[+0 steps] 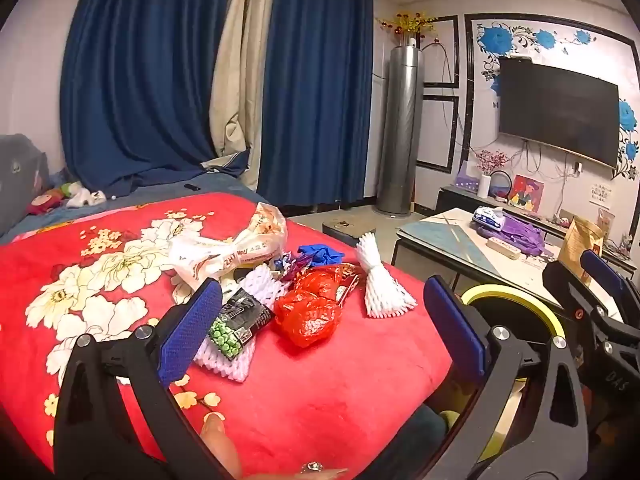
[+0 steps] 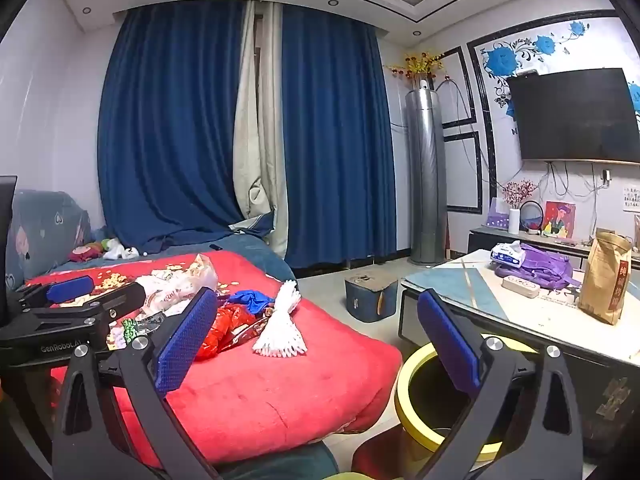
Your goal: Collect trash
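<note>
Foam net (image 1: 382, 280) laid lengthwise away from the camera on the bed | left tool (image 1: 320, 328) spread, empty | right tool (image 2: 316, 344) spread, empty

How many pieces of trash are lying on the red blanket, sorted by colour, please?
White foam nets: 2, one fanned out and one under the pea packet
Red plastic bags: 1
Blue gloves: 1
Black pea packets: 1
White printed bags: 1
Total: 6 clear pieces; small wrappers in the middle are too jumbled to count.
</note>
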A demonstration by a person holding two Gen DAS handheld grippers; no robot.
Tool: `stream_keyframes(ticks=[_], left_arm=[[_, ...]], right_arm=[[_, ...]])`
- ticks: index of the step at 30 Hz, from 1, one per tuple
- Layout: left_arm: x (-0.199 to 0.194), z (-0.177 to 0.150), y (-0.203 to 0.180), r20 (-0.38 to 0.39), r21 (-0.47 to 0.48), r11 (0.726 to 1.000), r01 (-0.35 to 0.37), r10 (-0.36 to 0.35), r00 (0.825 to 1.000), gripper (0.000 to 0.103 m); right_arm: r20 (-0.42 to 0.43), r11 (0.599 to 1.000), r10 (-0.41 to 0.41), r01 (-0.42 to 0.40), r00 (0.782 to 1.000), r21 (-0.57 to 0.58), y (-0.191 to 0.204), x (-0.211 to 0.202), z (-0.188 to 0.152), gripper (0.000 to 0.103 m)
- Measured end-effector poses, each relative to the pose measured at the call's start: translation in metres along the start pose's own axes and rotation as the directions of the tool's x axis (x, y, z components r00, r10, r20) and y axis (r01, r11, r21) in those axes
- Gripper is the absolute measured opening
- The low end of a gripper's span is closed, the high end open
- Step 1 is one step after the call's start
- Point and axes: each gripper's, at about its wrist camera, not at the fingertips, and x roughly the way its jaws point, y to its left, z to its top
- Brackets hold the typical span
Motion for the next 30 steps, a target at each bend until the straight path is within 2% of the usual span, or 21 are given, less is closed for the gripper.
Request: stream_keyframes(ticks=[6, 10, 30], left_arm=[[-0.006, 0.0, 0.008, -0.008, -0.035, 0.999, -0.008, 0.007, 1.0, 0.093], [0.0, -0.002, 0.011, -0.026, -0.042, 0.999, -0.007, 0.006, 1.0, 0.093], [-0.001, -0.004, 0.009, -0.01, -0.031, 0.999, -0.015, 0.014, 1.0, 0.093]], right_arm=[[-0.002, 1.0, -0.004, 0.004, 1.0, 0.008, -0.004, -0.002, 0.002, 0.097], [0.024, 1.0, 0.001, 0.0, 1.0, -0.025, 0.004, -0.009, 0.006, 0.097], [0.014, 0.999, -0.014, 0.014, 1.0, -0.031, 0.008, -0.008, 0.002, 0.097]])
